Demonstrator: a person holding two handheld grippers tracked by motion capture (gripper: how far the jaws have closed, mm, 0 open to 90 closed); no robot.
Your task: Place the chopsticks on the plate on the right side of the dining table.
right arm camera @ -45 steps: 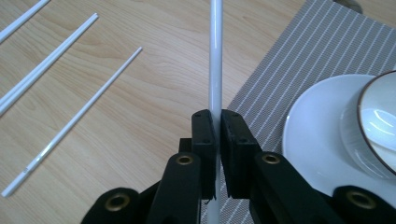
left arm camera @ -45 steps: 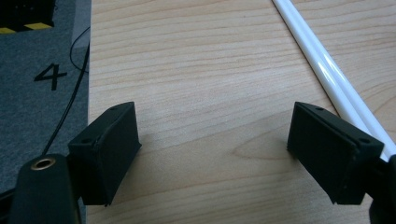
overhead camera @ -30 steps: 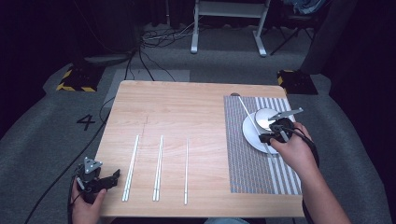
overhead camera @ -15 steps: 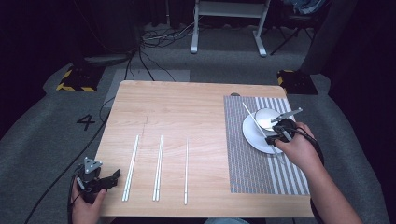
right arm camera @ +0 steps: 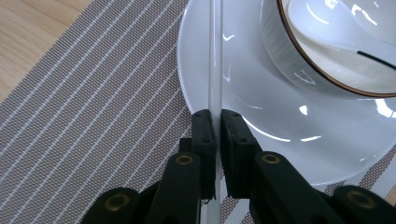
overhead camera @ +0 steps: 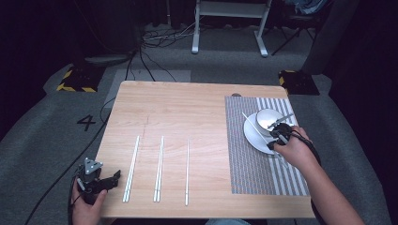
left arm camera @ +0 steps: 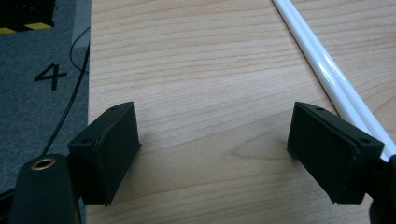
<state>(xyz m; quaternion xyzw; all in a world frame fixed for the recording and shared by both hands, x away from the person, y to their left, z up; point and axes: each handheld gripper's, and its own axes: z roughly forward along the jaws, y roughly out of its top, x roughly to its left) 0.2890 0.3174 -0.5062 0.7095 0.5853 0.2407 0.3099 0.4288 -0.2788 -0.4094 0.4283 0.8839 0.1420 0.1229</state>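
My right gripper (overhead camera: 278, 137) (right arm camera: 215, 116) is shut on a thin white chopstick (overhead camera: 251, 123) (right arm camera: 215, 56). The stick slants across the left rim of a white plate (overhead camera: 253, 137) (right arm camera: 280, 121) that carries a brown-rimmed bowl (overhead camera: 268, 117) (right arm camera: 280, 51) with a white spoon (right arm camera: 327, 23) in it. At the table's near left corner my left gripper (overhead camera: 111, 180) (left arm camera: 215, 140) hovers open over bare wood. A pair of white chopsticks (overhead camera: 131, 168) (left arm camera: 327, 70) lies just right of it.
The plate stands on a grey striped placemat (overhead camera: 253, 173) (right arm camera: 93, 93) at the right of the wooden table (overhead camera: 187, 112). A second chopstick pair (overhead camera: 159, 168) and a single chopstick (overhead camera: 187, 171) lie parallel near the front edge. Cables run over the floor to the left.
My right gripper has sunk a little toward the plate and the near side, taking the chopstick with it. The left gripper has stayed in place.
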